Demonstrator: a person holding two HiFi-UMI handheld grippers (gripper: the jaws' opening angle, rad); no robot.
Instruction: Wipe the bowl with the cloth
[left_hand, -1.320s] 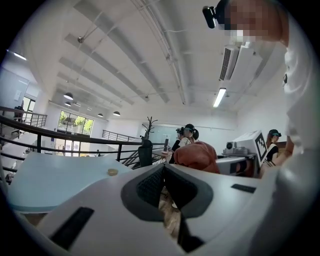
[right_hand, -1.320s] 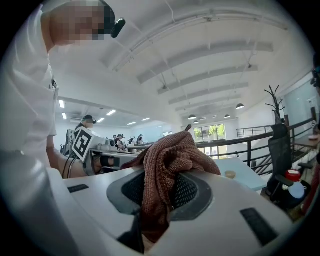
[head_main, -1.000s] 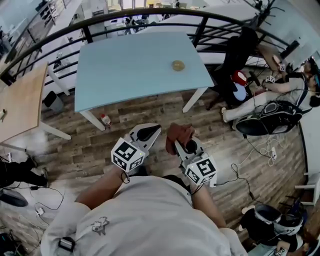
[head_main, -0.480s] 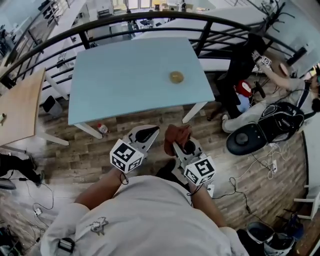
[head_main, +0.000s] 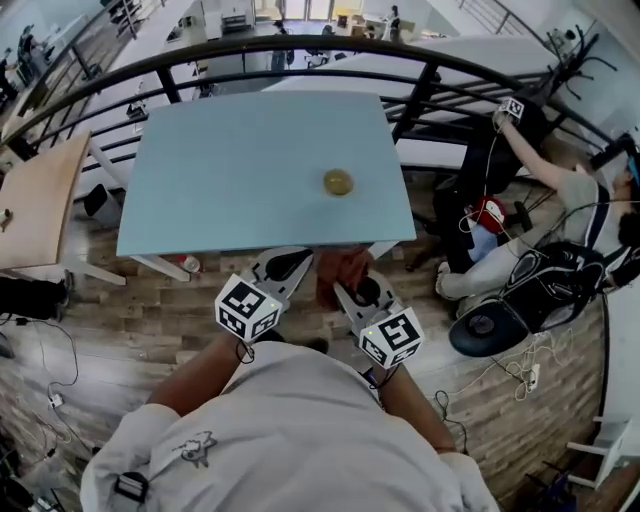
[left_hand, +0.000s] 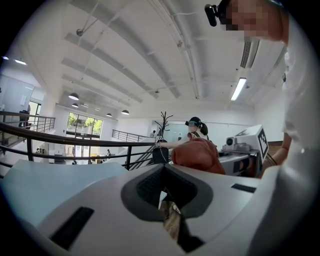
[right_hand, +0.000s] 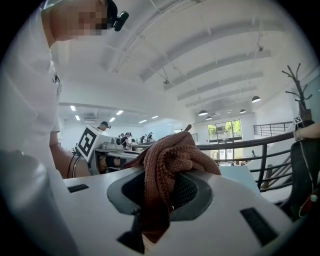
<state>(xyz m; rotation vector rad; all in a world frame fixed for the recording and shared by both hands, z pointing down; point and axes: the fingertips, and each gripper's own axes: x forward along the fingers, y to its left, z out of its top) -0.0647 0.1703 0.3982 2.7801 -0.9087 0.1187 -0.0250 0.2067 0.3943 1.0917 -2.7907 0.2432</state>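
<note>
A small yellowish bowl (head_main: 338, 182) stands on the light blue table (head_main: 230, 170), right of its middle. Both grippers hover at the table's near edge, close to my body and well short of the bowl. My right gripper (head_main: 352, 284) is shut on a bunched reddish-brown cloth (head_main: 345, 266). In the right gripper view the cloth (right_hand: 167, 160) bulges up out of the closed jaws of that gripper (right_hand: 159, 202). My left gripper (head_main: 296, 260) is shut and holds nothing. In the left gripper view that gripper (left_hand: 169, 202) shows closed jaws, with the cloth (left_hand: 200, 155) just to its right.
A black curved railing (head_main: 300, 50) runs behind the table. A wooden table (head_main: 35, 200) stands at the left. A seated person (head_main: 540, 200) with a black chair (head_main: 490, 325) is at the right. A small bottle (head_main: 186, 264) lies on the wood floor under the blue table.
The blue table and bowl have come nearer in the head view, so both grippers now reach its near edge. Both grippers keep the same pose and the cloth stays gripped.
</note>
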